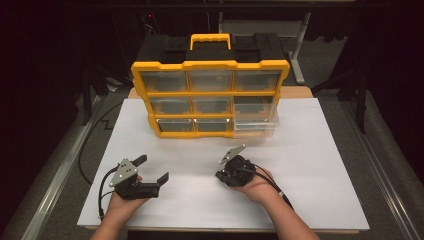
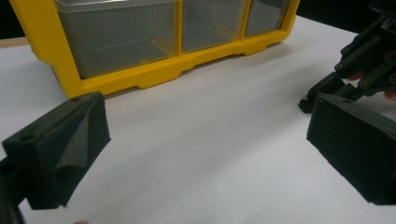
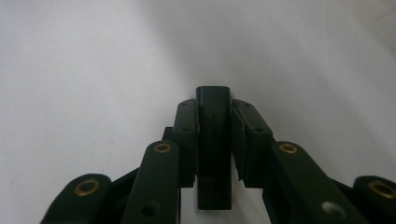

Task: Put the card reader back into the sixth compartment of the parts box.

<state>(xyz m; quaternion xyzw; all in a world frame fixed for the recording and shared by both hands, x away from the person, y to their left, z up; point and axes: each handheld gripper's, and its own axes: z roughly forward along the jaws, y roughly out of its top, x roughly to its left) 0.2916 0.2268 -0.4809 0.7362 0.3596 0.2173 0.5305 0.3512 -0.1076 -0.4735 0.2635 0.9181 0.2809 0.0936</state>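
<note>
High view: left tool (image 1: 153, 169) wide open, empty.

The big yellow plastic box of clear drawers (image 1: 210, 95) blocks the back of the white table (image 1: 310, 165), while the front stays open.

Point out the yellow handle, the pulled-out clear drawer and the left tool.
yellow handle (image 1: 210, 37), high view, on its top bar.
pulled-out clear drawer (image 1: 255, 125), high view, on its front wall, bottom right.
left tool (image 1: 151, 168), high view, midway between its open fingertips.
</note>
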